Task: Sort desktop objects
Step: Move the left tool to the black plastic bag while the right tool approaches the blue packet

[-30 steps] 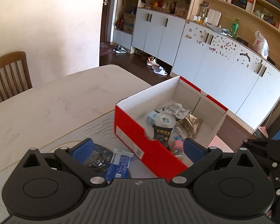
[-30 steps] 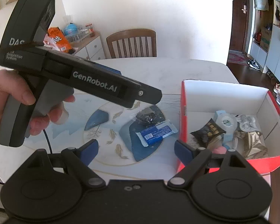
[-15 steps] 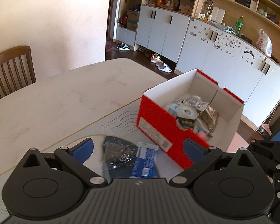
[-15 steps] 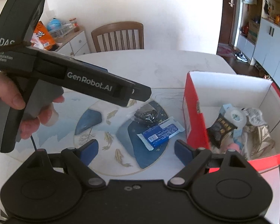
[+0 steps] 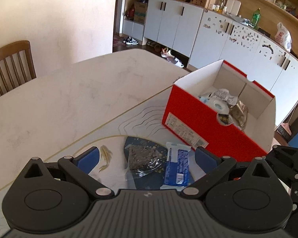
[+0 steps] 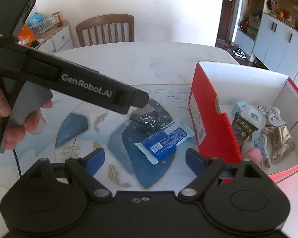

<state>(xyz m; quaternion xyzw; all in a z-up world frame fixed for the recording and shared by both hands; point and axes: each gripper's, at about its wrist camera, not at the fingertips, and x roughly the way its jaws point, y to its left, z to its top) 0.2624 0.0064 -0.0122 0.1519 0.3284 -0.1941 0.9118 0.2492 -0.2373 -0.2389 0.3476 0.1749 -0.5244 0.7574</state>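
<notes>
Both claws were spread, nothing held. Left gripper (image 5: pixel 147 156) hung just above the dark clear packet (image 5: pixel 143 158), lower centre of frame; blue bar wrapper (image 5: pixel 176 166) lay beside it, long axis toward the red box (image 5: pixel 198 123). Right gripper (image 6: pixel 145 156) sat farther back.

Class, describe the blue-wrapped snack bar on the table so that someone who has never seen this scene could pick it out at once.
Start at the red box standing on the white table. Just outside its red wall, on the dark blue patch of the mat, lie two packets. The snack bar is the long flat one, blue with white crimped ends, nearer the box than the crumpled clear packet of dark bits.
</notes>
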